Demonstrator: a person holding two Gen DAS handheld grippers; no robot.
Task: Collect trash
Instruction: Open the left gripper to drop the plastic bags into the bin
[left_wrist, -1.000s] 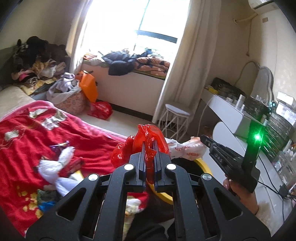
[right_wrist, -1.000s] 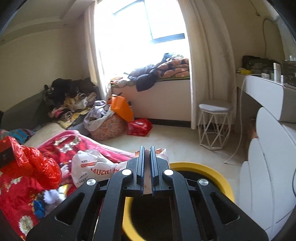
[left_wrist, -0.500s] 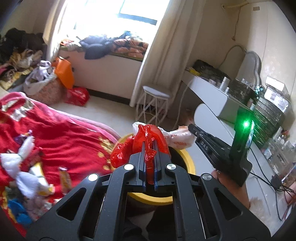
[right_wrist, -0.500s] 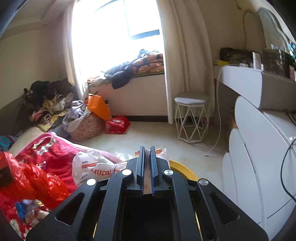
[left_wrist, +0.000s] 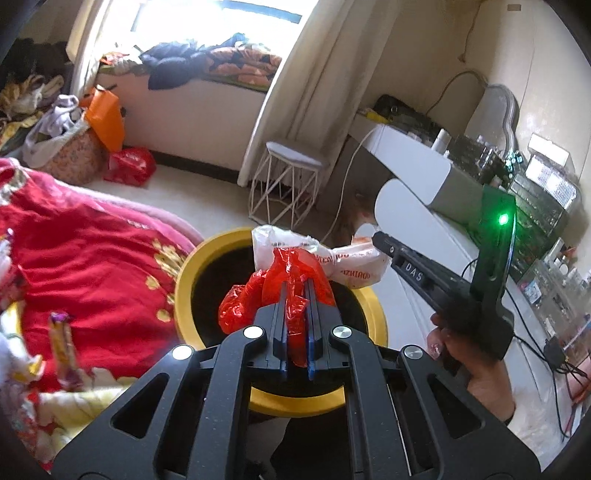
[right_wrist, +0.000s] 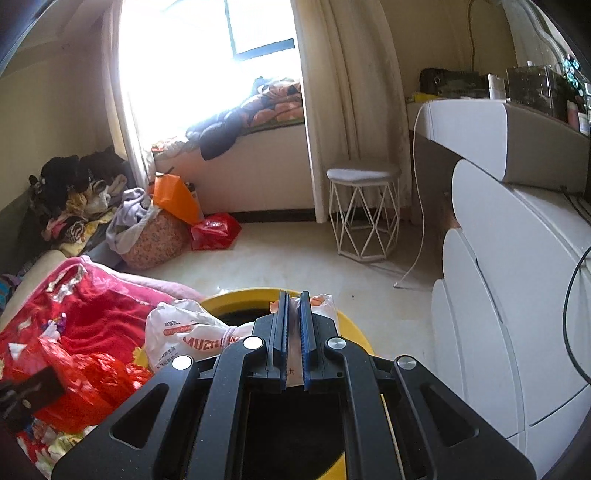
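Left wrist view: left tongs pinch red plastic bag over yellow-rimmed bin; right tongs clamp white printed bag, apparently above the same bin, beside red bed cover.

The pale, glossy tiled floor is carrying a round bin with a yellow rim and black inside, a white wire-legged stool with a grey seat, a crumpled red plastic bag and a patterned fabric basket (clothes are spilling out). Beside the bin, the bed under a red embroidered quilt is holding scattered wrappers.
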